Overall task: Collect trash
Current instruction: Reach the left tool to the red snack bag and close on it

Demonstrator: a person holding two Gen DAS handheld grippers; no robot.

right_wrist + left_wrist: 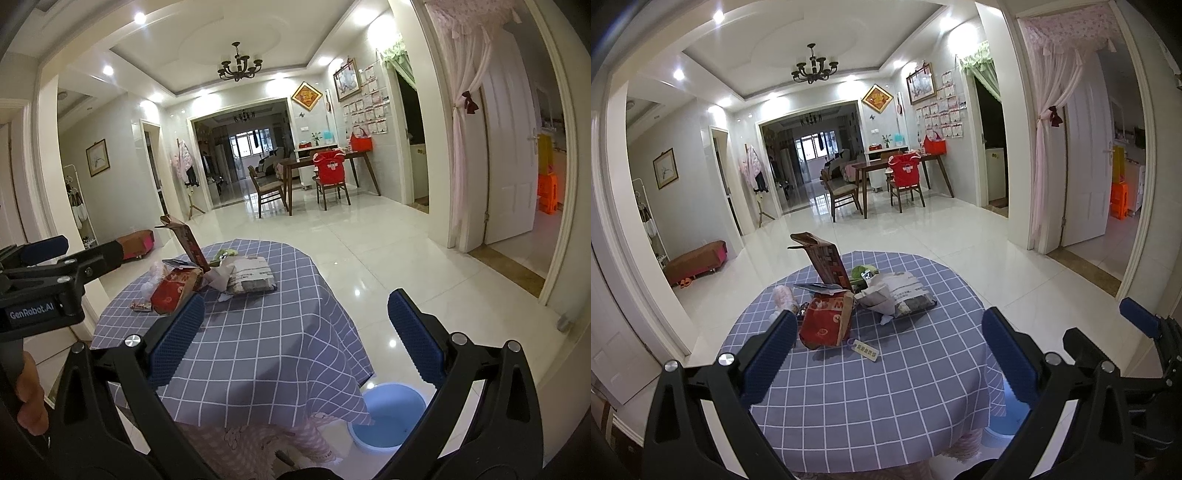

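Both grippers, left [888, 349] and right [295, 334], stood wide apart, empty, short of the trash pile [846, 295] mid-table [886, 387]. Blue bin [388, 421] sat below the table edge. I judged the red bag [827, 321] the nearest, easiest first grasp.

Left gripper [886, 354] fingers [768, 360] wide apart above trash pile [857, 299] on checked tablecloth [886, 387].

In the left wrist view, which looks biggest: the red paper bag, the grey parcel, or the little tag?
1. Red paper bag, though nearer the camera
2. Grey plastic-wrapped parcel, close in size to the bag
3. Small cream tag, clearly smallest
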